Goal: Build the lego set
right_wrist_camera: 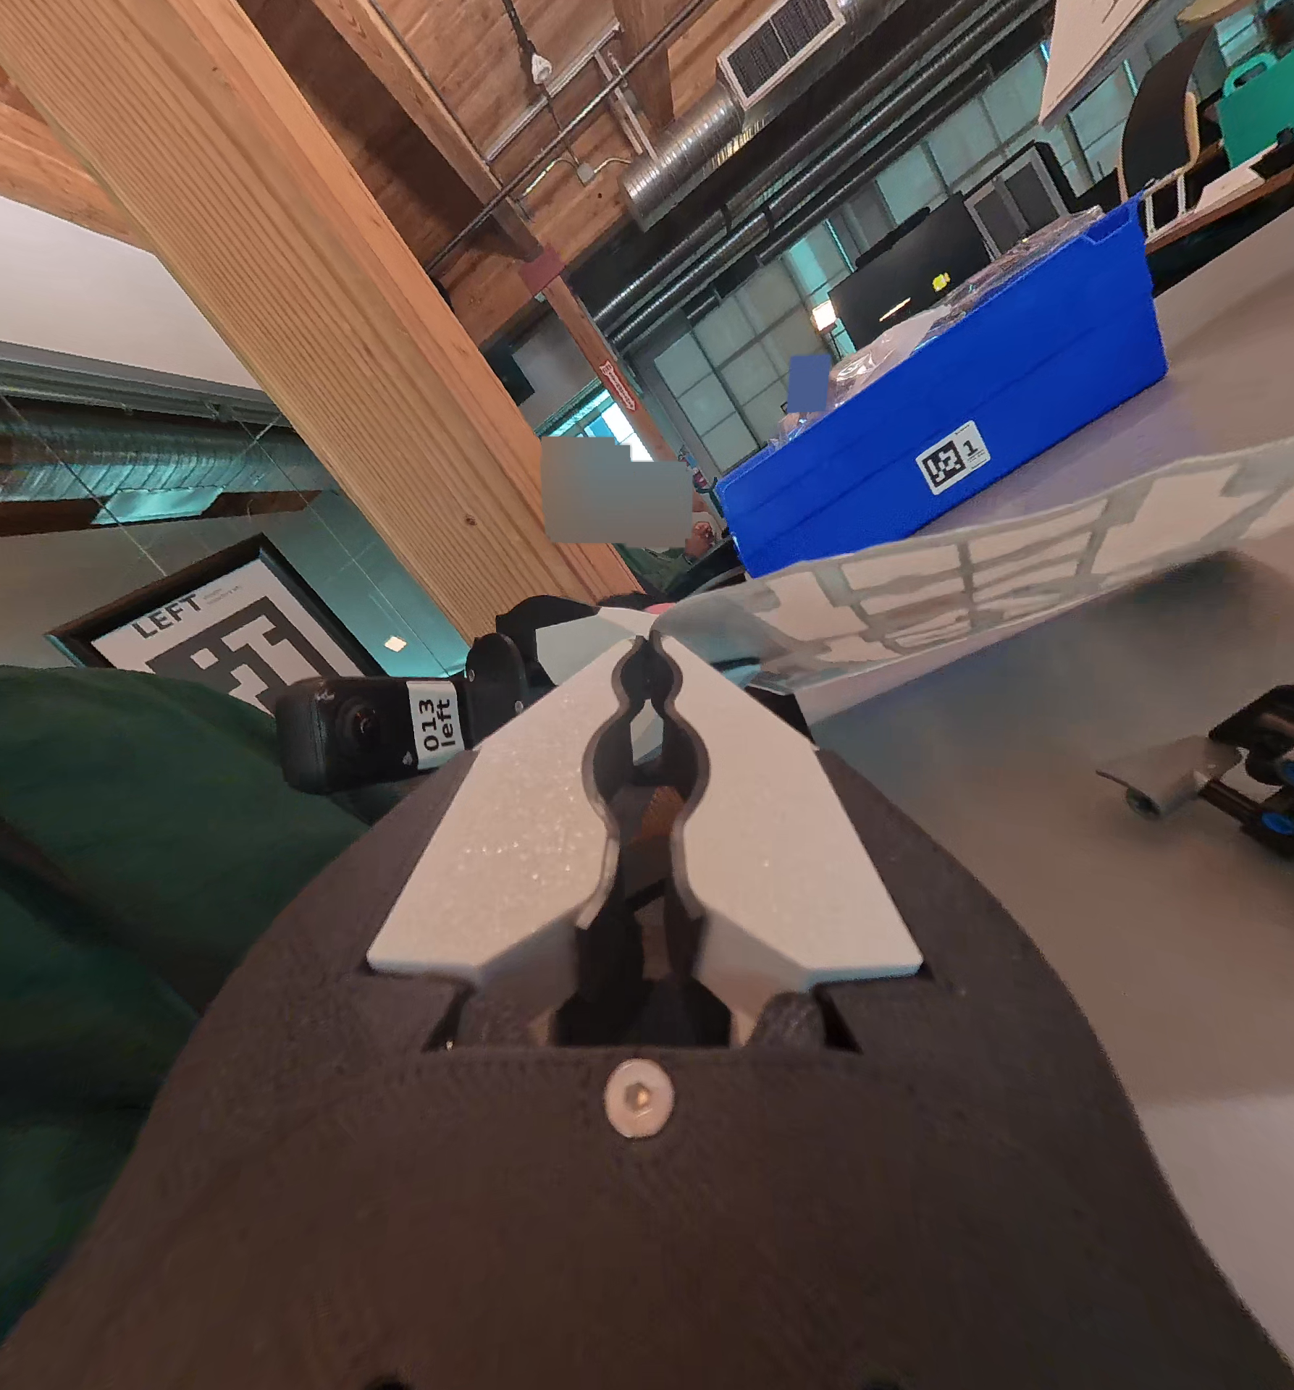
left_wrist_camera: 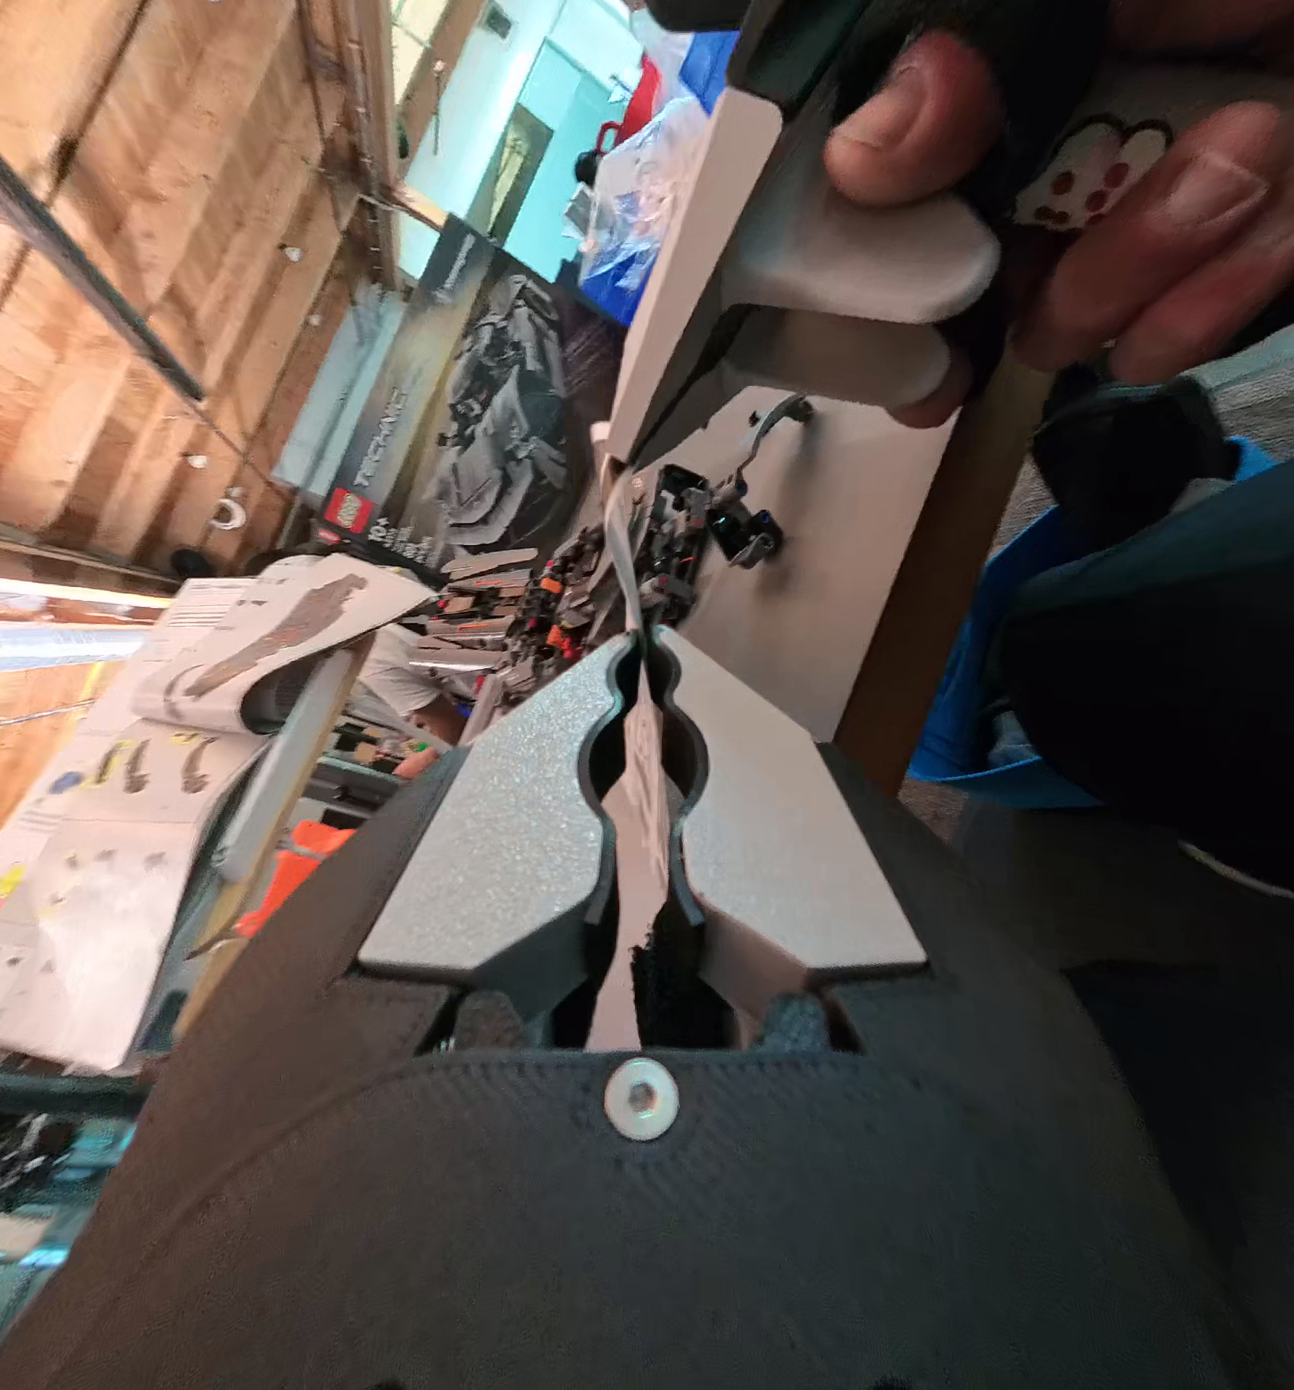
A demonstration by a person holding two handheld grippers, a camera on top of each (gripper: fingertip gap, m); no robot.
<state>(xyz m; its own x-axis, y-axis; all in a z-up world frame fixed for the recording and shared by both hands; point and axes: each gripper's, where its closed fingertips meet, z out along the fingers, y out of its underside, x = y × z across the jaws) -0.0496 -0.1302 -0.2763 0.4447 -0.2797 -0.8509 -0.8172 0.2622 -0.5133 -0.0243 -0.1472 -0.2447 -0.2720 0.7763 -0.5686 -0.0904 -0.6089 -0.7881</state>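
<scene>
A white sticker sheet (right_wrist_camera: 1005, 556) with cut-out shapes is held above the grey table (right_wrist_camera: 1005, 978). My left gripper (left_wrist_camera: 642, 639) is shut on the sheet, which runs edge-on (left_wrist_camera: 623, 556) from between its fingers. My right gripper (right_wrist_camera: 647, 643) is shut on the sheet's near end; it also shows in the left wrist view (left_wrist_camera: 617, 459), held by a gloved hand (left_wrist_camera: 1080, 226). The two gripper tips are close together. A small grey and black lego assembly (right_wrist_camera: 1230, 767) with blue pins lies on the table. The larger dark lego model (left_wrist_camera: 553, 602) sits beyond it.
A blue bin (right_wrist_camera: 967, 421) with bagged parts stands at the back of the table. An open instruction booklet (left_wrist_camera: 139, 752) and the set's box (left_wrist_camera: 463, 421) stand behind the model. A person in green sleeves (right_wrist_camera: 102, 865) is close by. My hands' fingertips stand some 4 centimetres from each other.
</scene>
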